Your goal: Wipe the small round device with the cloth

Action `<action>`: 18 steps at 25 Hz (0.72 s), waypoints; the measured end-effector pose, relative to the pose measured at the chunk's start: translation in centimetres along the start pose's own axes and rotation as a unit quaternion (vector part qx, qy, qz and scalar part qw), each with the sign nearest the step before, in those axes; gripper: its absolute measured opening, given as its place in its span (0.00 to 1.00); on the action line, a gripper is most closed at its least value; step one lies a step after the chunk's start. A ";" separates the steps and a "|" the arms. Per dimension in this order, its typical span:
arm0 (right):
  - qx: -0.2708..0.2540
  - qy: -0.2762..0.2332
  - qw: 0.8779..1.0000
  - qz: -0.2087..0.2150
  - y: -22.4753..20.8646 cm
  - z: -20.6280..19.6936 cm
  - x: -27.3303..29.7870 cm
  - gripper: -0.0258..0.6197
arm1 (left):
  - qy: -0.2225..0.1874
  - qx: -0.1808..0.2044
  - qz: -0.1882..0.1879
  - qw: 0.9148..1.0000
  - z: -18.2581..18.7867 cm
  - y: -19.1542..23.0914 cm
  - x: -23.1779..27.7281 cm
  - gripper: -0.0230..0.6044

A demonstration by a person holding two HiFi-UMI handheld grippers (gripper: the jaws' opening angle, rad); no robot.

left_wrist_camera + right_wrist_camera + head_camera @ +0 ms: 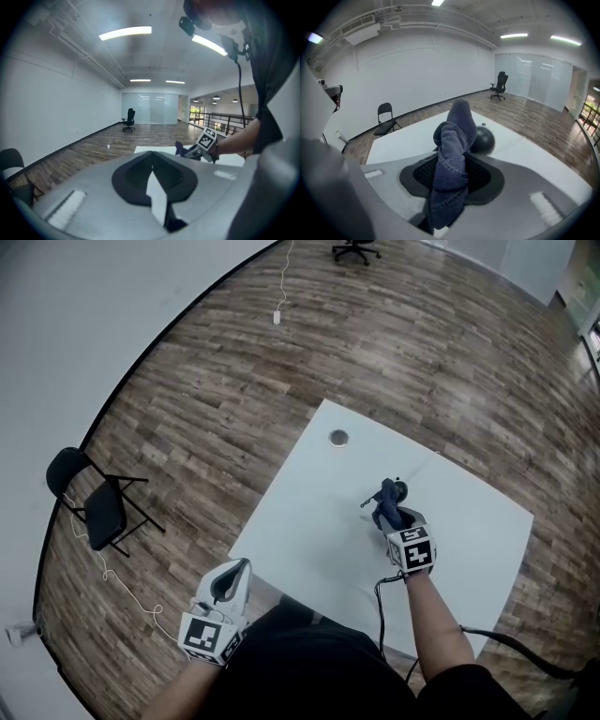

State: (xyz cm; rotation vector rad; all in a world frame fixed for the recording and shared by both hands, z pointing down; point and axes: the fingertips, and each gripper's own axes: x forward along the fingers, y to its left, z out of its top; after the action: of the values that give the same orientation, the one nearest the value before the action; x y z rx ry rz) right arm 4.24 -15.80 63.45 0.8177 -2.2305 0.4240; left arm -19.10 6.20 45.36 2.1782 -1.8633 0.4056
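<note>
A small round black device point(398, 490) sits on the white table point(309, 531), right of centre. My right gripper point(391, 515) is shut on a bunched dark blue cloth point(383, 502), whose far end lies against the device's near-left side. In the right gripper view the cloth point(452, 159) stands up between the jaws and covers part of the device point(483, 140) just beyond it. My left gripper point(242, 566) hangs off the table's near-left edge with its jaws together and nothing in them. The left gripper view shows its closed tips point(152, 171) and, farther off, the right gripper point(193, 151).
A thin white cable point(427, 463) runs from the device toward the table's far right edge. A round grommet hole point(338, 437) sits near the far corner. A black folding chair point(94, 507) stands on the wood floor at left, an office chair point(354, 249) far back.
</note>
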 end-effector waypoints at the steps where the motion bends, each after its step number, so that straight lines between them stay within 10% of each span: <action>1: -0.003 -0.015 1.000 -0.014 -0.8 0.9 -0.8 0.25 | -0.002 0.000 -0.001 1.000 0.0 -0.1 0.0 0.04; 7: 0.012 -0.068 0.993 -0.096 -6.7 4.0 -3.6 0.25 | -0.005 0.007 -0.010 1.000 0.2 -0.4 0.3 0.04; 18: -0.022 -0.043 0.992 -0.114 -7.6 4.7 -1.5 0.25 | 0.008 -0.004 0.017 1.000 -0.5 1.1 -1.0 0.04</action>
State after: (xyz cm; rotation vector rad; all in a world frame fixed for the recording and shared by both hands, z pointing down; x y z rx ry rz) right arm 7.71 -23.22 59.53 1.0707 -2.1829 0.2332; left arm -20.39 7.15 45.43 2.1337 -1.8921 0.4202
